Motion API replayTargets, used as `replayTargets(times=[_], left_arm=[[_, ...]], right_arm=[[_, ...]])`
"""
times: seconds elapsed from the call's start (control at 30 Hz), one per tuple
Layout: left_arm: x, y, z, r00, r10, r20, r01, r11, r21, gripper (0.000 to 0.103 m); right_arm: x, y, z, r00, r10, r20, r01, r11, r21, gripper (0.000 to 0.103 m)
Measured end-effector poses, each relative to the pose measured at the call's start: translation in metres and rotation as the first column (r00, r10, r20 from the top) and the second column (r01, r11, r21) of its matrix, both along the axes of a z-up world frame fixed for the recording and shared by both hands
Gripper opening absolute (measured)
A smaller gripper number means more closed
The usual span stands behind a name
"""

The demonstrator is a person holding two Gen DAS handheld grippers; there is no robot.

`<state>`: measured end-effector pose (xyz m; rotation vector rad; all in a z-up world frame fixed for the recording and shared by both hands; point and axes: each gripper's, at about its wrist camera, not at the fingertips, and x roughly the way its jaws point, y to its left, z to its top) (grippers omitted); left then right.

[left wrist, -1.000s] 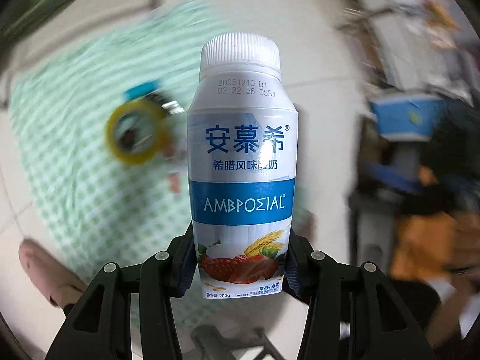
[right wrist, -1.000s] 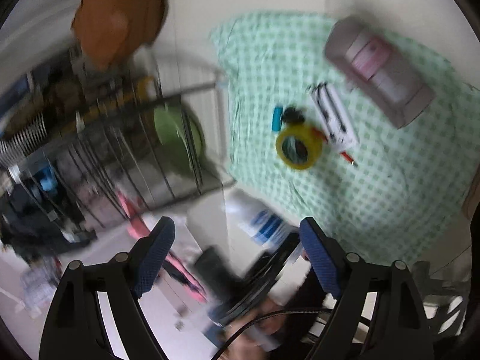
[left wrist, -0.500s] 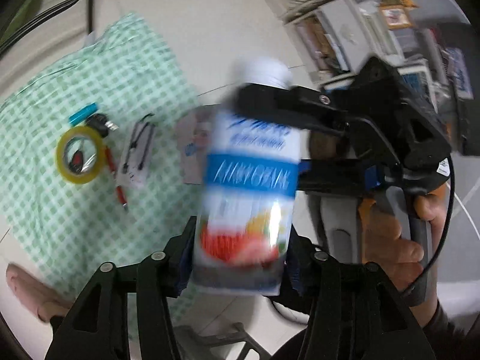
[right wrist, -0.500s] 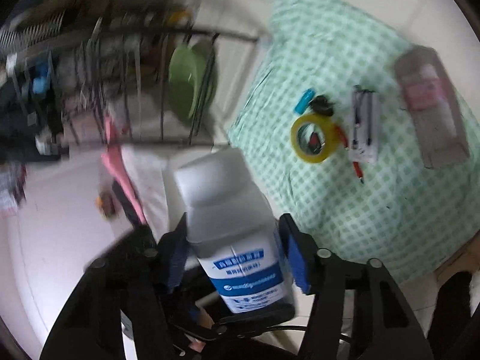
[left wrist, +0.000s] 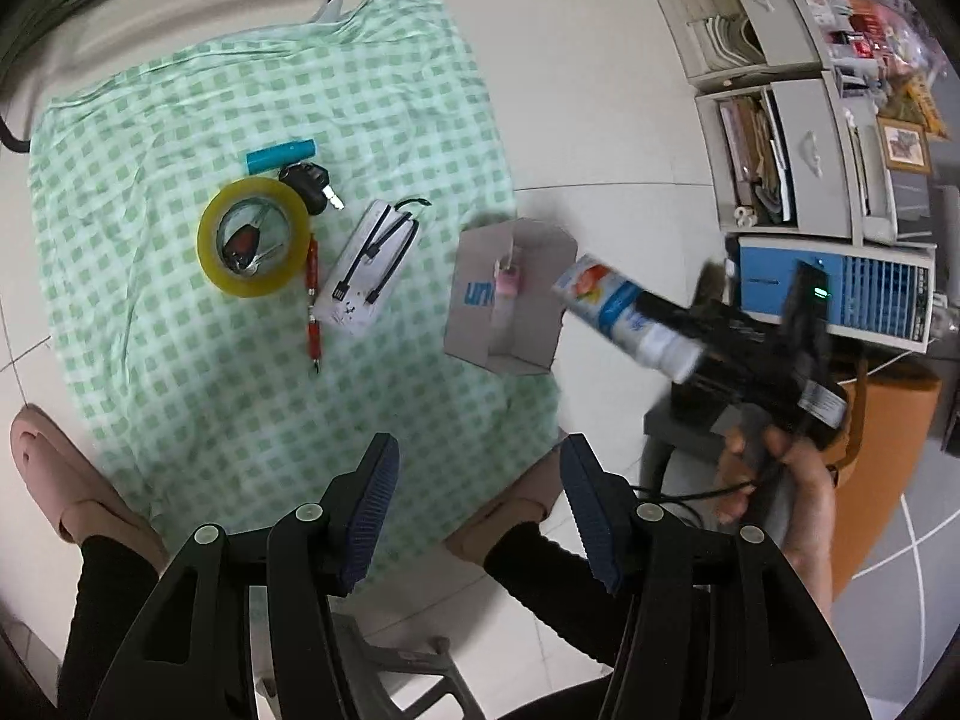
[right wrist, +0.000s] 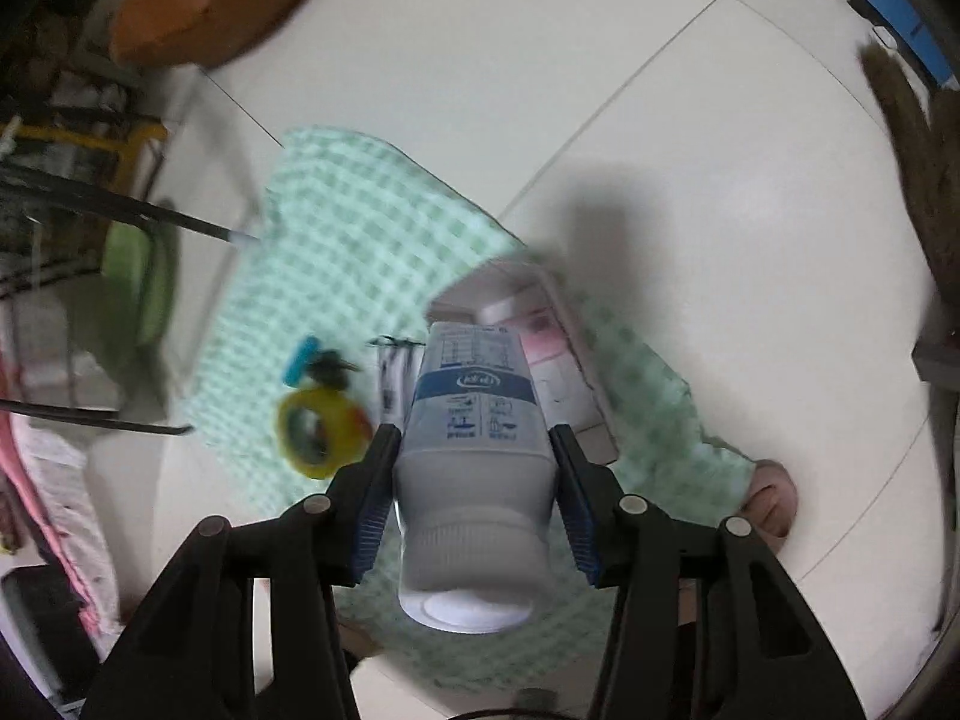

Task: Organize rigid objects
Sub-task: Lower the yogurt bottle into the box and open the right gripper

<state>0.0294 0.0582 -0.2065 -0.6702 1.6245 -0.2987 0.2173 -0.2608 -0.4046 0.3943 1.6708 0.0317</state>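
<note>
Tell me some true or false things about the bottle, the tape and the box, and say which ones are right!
1. The right gripper holds the yogurt bottle between its fingers. True.
2. The left gripper holds the bottle too. False: nothing is between its fingers.
3. The yellow tape roll lies on the green checked cloth. True.
4. The bottle already stands inside the cardboard box. False: it is in the air beside the box.
5. The red pen lies between the tape roll and the white power bank. True.
6. The blue tube is inside the tape roll. False: it lies outside, beside the black key.
</note>
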Motion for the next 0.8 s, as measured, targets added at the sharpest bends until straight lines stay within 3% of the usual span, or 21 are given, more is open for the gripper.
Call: replayTargets(times=[0.1,0.23,0.3,0.37,0.47,0.57,0.6,0.67,0.7,0.73,0.8], left_arm=[[-0.002,0.002,0.009,1.0,-0.004,0.0,0.004,1.0,0.001,0.054],[0.0,0.009,-0.002,0.999,0.016,-0.03,-0.016,1.0,0.003,0.054],[0.0,0.014,-0.007,0.998,0.037,-0.052,-0.037,0.999,0.002,0.054],[-0.001,0.019,-0.011,0.996,0.06,-0.071,-0.06,0.998,0.001,0.054],[-0.002,0.029,-0.017,0.987,0.119,-0.106,-0.12,0.993,-0.001,0.054],[-0.003,0.036,-0.025,0.97,0.208,-0.123,-0.21,0.978,0.003,0.054],[-0.002,0.036,-0.028,0.966,0.23,-0.118,-0.23,0.973,0.014,0.054],[0.0,0.03,-0.037,0.964,0.252,-0.083,-0.248,0.967,0.05,0.055],[0.0,0.025,-0.04,0.967,0.245,-0.067,-0.241,0.968,0.063,0.059],[0.001,0.017,-0.045,0.973,0.225,-0.047,-0.221,0.971,0.086,0.059],[0.001,0.0,-0.054,0.98,0.197,-0.02,-0.193,0.973,0.123,0.059]], right_arm=[[0.004,0.001,-0.016,0.999,0.018,-0.033,-0.019,0.999,-0.032,0.051],[0.006,0.01,-0.029,0.997,0.051,-0.058,-0.054,0.997,-0.052,0.052],[0.005,0.019,-0.045,0.988,0.104,-0.116,-0.109,0.993,-0.039,0.052],[0.002,0.018,-0.054,0.986,0.089,-0.144,-0.1,0.992,-0.07,0.056],[0.004,0.007,-0.038,0.996,0.016,-0.093,-0.026,0.994,-0.103,0.064],[0.008,-0.008,-0.003,0.985,-0.168,-0.034,0.17,0.985,0.037,0.064],[0.006,-0.014,0.011,0.965,-0.259,-0.029,0.26,0.957,0.128,0.066],[-0.007,-0.023,0.036,0.904,-0.425,-0.052,0.42,0.859,0.293,0.082],[-0.014,-0.026,0.047,0.872,-0.483,-0.072,0.475,0.804,0.357,0.086],[-0.022,-0.027,0.059,0.848,-0.523,-0.088,0.51,0.758,0.406,0.088],[-0.029,-0.027,0.078,0.837,-0.537,-0.104,0.517,0.716,0.47,0.088]])
